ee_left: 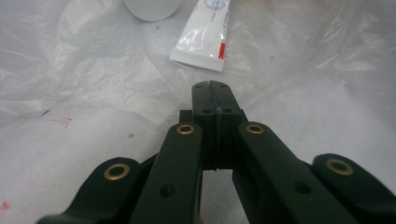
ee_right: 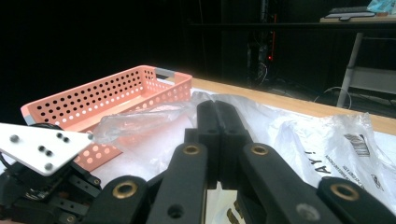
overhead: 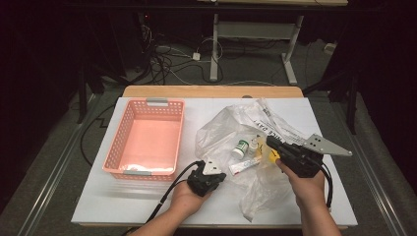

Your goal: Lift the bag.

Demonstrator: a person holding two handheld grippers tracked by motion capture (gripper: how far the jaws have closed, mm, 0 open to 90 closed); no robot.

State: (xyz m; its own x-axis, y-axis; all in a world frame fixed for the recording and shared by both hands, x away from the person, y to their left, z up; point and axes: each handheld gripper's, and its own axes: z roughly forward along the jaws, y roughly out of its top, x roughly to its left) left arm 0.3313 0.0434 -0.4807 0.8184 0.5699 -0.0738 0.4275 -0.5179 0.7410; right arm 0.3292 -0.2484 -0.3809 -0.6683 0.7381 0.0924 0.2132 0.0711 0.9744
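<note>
- High view: white table top (overhead: pixel 147 206) with a pink perforated basket (overhead: pixel 146 139) at its left and a crumpled clear plastic bag (overhead: pixel 255 142) spread at centre right.
- Inside the bag: a small white bottle with a green label (overhead: pixel 240 148), a smaller dropper bottle (overhead: pixel 253 145) just beside it, and a white tube (overhead: pixel 244 166) lying flat nearer the person.
- Left gripper (overhead: pixel 210 173): held low at the near left edge of the bag, close to the tube. Left gripper view: its jaws are clenched together on the thin bag film (ee_left: pixel 116 98); the tube's crimped end (ee_left: pixel 201 51) lies just beyond the tips, apart from them.
- Right gripper (overhead: pixel 274 146): raised over the right part of the bag, pointing toward the basket. Right gripper view: its jaws are pressed together; whether film is pinched between them cannot be told.
- Right gripper view: the basket's long wall (ee_right: pixel 93 100) stands behind a lifted fold of bag (ee_right: pixel 140 122).
</note>
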